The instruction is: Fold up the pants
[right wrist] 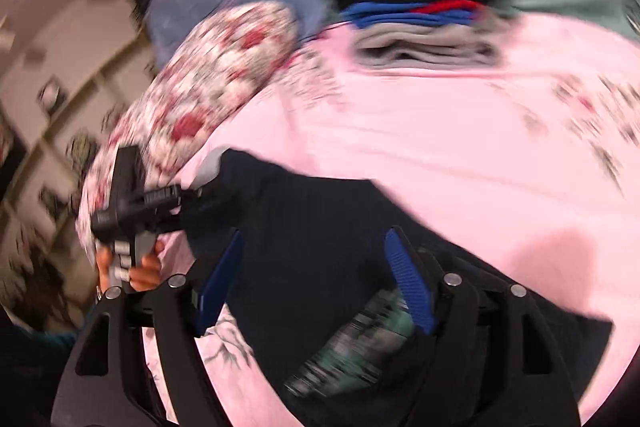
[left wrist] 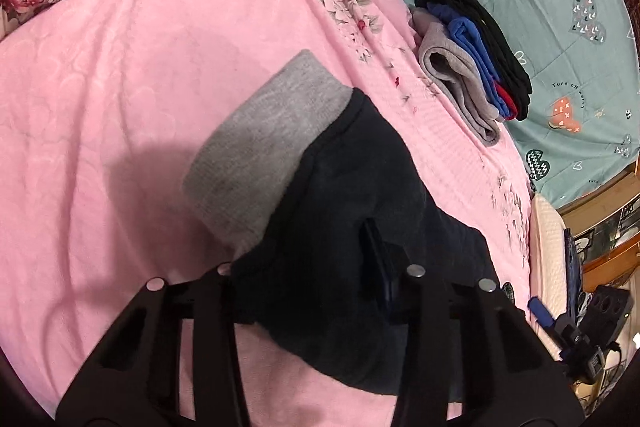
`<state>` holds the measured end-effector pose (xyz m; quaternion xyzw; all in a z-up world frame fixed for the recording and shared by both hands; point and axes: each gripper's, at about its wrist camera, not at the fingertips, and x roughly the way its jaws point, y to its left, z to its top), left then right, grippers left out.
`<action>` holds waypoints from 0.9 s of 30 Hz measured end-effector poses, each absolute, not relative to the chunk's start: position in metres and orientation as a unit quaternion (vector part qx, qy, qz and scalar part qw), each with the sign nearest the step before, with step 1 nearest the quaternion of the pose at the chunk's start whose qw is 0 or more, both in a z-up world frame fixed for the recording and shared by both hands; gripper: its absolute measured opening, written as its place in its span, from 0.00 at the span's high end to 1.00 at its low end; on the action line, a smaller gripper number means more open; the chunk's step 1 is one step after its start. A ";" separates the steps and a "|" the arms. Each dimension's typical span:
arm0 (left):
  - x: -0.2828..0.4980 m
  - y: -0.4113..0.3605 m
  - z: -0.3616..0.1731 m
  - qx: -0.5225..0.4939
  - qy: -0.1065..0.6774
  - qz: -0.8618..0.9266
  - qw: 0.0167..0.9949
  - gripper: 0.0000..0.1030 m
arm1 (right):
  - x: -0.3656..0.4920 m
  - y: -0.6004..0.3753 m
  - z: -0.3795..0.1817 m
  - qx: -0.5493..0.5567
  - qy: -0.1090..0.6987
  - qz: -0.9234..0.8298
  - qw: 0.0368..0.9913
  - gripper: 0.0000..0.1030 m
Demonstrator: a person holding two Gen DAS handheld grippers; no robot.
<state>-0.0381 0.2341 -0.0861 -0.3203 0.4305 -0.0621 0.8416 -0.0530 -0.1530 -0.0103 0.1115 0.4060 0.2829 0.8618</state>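
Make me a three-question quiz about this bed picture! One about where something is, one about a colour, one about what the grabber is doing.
1. Where is the stack of folded clothes?
A. on the pink blanket
B. on the floor
C. on the flowery pillow

2. What colour is the band at the end of the dark pants?
A. yellow
B. grey
C. green

3. How are the right gripper and its blue fingers?
A. pinched shut on a sock
B. holding a pillow
C. spread apart over the pants

Answers: 1 A, the stack sits on the blanket's edge. 2 B, the band is plain grey. 3 C, a wide gap shows between the fingers.
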 end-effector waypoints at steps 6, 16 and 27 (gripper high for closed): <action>-0.040 0.231 -0.085 -0.314 0.431 -0.048 0.844 0.58 | -0.060 -0.169 -0.029 0.163 0.436 0.302 0.832 0.27; -0.041 0.221 -0.083 -0.303 0.419 -0.037 0.855 0.48 | -0.086 -0.184 -0.048 0.177 0.466 0.284 0.819 0.26; -0.037 0.215 -0.081 -0.302 0.418 -0.043 0.856 0.31 | -0.103 -0.123 -0.034 0.052 0.446 0.339 0.827 0.07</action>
